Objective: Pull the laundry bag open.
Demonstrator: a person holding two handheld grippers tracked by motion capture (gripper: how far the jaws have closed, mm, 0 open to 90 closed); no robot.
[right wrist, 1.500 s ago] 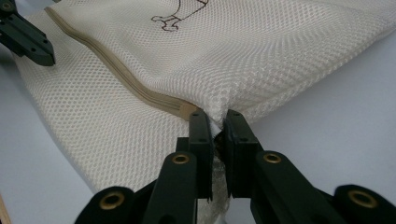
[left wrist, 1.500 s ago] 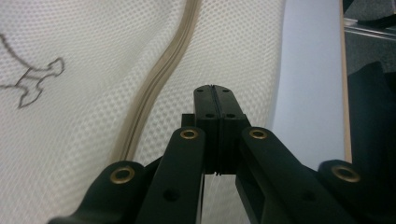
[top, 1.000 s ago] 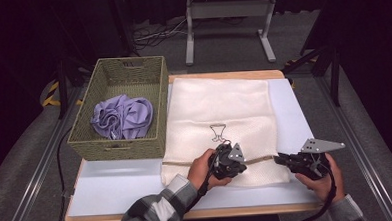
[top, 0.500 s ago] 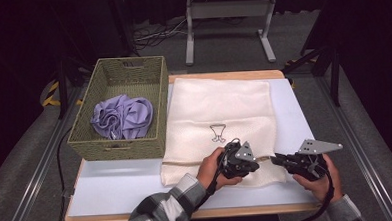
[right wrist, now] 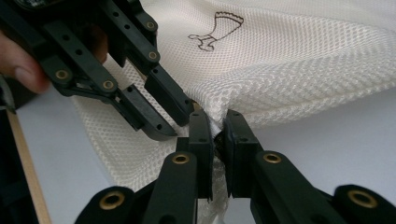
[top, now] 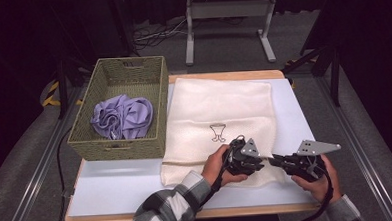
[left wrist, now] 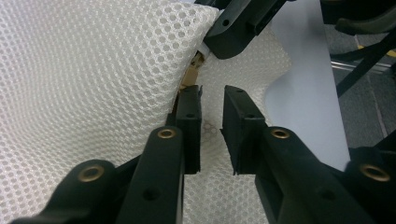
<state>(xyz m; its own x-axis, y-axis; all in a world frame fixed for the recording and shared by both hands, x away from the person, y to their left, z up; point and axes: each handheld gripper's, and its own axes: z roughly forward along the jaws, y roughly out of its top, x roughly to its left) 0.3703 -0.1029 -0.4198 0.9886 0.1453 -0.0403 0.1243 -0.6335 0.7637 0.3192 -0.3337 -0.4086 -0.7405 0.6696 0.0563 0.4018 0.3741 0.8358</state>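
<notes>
White mesh laundry bag (top: 219, 119): flat on table, near-right edge pinched by right gripper (right wrist: 214, 126). Left gripper (left wrist: 212, 109): jaws just opening, mesh between, unpressed. Risk: single grip slips, edge drops.

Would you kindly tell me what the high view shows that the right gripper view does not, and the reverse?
The high view adds the olive woven basket holding a crumpled lilac cloth, left of the cream mesh bag. The right gripper view adds close detail: the right gripper, its fingers pinched shut on the bag's bunched edge. Both share the bag with its dark printed emblem, lying on the pale table.
</notes>
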